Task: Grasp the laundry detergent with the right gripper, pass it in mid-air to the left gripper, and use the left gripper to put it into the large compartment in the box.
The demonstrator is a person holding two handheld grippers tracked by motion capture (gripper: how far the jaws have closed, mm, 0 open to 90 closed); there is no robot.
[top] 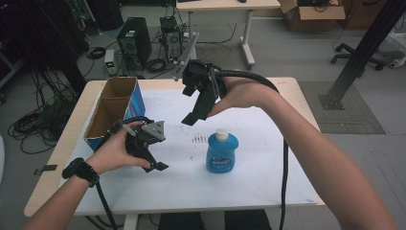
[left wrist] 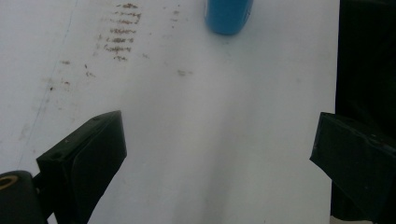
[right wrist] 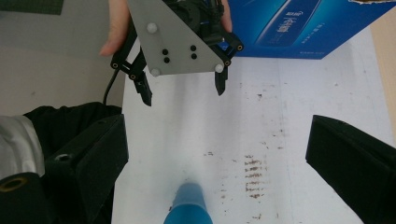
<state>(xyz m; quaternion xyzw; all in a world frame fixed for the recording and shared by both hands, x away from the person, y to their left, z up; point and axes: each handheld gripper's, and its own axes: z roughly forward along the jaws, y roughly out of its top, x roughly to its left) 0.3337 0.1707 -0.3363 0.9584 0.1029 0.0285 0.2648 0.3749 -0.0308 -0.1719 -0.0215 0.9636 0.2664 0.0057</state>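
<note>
From the high view, my left gripper [top: 160,155] sits left of centre, jaws apart and empty, and my right gripper [top: 191,108] hangs above the middle, also apart. The blue bottle [top: 222,152] stands just right of centre on the white table [top: 249,191], beside neither claw. A cardboard box [top: 112,108] stands at the left.

In my left gripper view, the bottle [left wrist: 228,16] is at the top edge, well beyond my wide jaws.

In my right gripper view, the bottle [right wrist: 189,205] is at the bottom centre between my spread jaws, untouched; my left gripper [right wrist: 182,88] is at the top.

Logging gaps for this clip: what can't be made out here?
- Blue bottle: label text too small in the high view; top cut off by the edge in the left gripper view, blurred in the right gripper view.
- Open cardboard box: its inside bottom is hidden by its own walls.
</note>
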